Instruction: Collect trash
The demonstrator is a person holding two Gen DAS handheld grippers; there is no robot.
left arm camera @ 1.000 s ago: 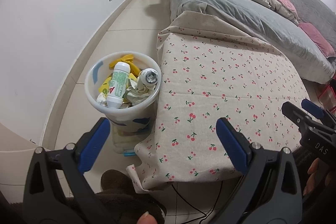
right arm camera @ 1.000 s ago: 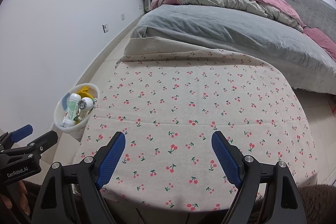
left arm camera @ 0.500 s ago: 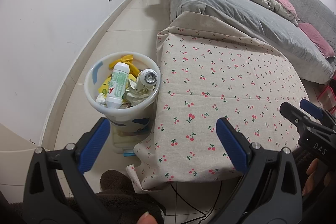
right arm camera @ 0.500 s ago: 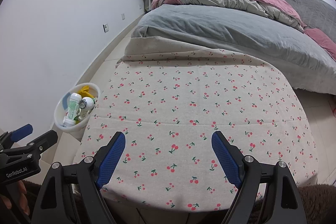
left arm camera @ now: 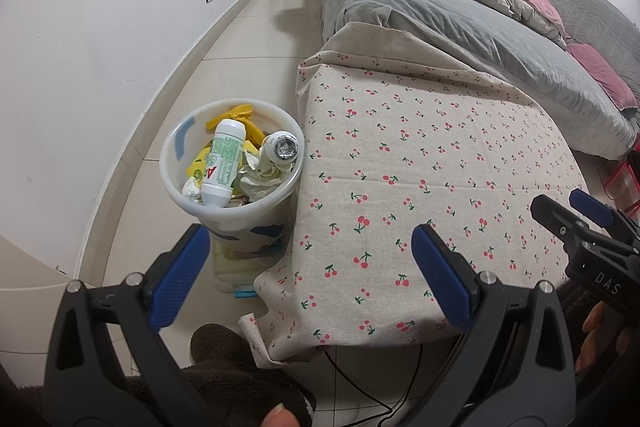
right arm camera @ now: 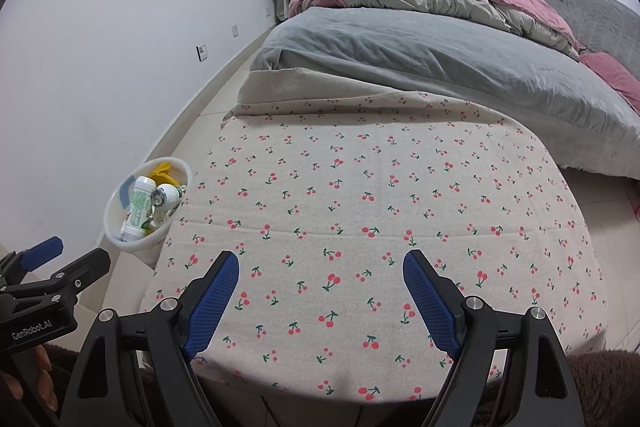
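Nothing has changed in the last second: both tools, left [left arm camera: 310,253] and right [right arm camera: 320,281], stay wide open and empty over the counter [right arm camera: 400,187]. The trash [left arm camera: 230,163] fills the bin [left arm camera: 176,183] beside the counter; collection looks finished.

White translucent trash bin [left arm camera: 208,205], round, upright on the tiled floor, touching the left edge of the cherry-print surface [left arm camera: 420,163]. The bin is nearly full. A white bottle with green label [left arm camera: 222,163] lies tilted across the top, its cap end toward the far rim. Beside it, a white bottle with a foil-sealed mouth [left arm camera: 282,149] faces upward. Crumpled white paper [left arm camera: 260,179] fills the gaps; yellow wrappers [left arm camera: 236,113] rest against the far wall.
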